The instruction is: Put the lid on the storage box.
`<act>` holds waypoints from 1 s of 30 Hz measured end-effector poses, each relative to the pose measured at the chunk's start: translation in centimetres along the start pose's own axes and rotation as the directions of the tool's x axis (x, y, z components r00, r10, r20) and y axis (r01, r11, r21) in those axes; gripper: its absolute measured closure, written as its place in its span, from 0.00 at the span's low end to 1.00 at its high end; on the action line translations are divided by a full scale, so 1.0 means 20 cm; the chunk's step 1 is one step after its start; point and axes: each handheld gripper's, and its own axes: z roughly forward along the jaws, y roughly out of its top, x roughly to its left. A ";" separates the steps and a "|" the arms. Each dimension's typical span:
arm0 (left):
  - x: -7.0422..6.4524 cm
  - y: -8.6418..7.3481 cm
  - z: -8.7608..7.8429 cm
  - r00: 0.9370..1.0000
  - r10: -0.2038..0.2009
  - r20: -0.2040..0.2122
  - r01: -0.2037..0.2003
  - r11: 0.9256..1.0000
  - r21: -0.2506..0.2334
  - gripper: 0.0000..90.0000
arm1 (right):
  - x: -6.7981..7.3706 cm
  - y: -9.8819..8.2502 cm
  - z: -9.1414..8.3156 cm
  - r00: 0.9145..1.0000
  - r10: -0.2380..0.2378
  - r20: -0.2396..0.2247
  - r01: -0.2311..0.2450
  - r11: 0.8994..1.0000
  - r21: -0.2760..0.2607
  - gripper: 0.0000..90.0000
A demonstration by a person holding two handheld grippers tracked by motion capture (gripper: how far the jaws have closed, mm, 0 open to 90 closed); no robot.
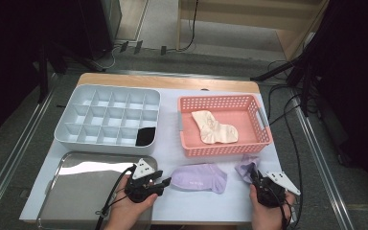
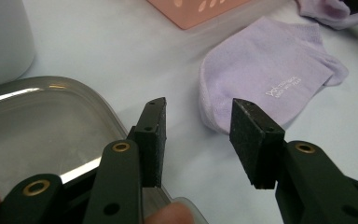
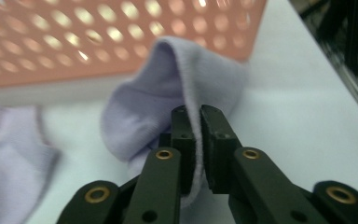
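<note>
Near table's front edge, right gripper (image 3: pixel 198 140) pinches crumpled lilac cotton sock (image 3: pixel 168 93) by fold of fabric, just before pink perforated plastic basket (image 3: pixel 74 37). Left gripper (image 2: pixel 198 140) half-open, nothing between jaws, aimed at flat lilac ankle sock (image 2: pixel 265 79) beside steel tray (image 2: pixel 37 130).

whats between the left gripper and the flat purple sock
Nothing: in the left gripper view, bare white table cover lies between the open left gripper and the flat purple sock.
</note>
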 end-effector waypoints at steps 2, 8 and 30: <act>0.00 0.00 0.00 1.000 -0.002 0.003 0.002 1.000 -0.003 0.63 | 0.02 0.01 -0.03 1.000 -0.020 -0.023 0.019 0.998 -0.051 0.96; 0.00 0.00 0.00 1.000 0.001 0.013 -0.001 1.000 -0.005 0.63 | 0.15 0.03 -0.12 0.989 -0.110 -0.099 0.093 0.982 -0.162 0.96; 0.01 0.00 -0.02 1.000 -0.008 0.028 0.009 1.000 -0.016 0.64 | 0.58 -0.13 -0.10 0.907 -0.195 -0.372 0.183 0.981 -0.067 0.48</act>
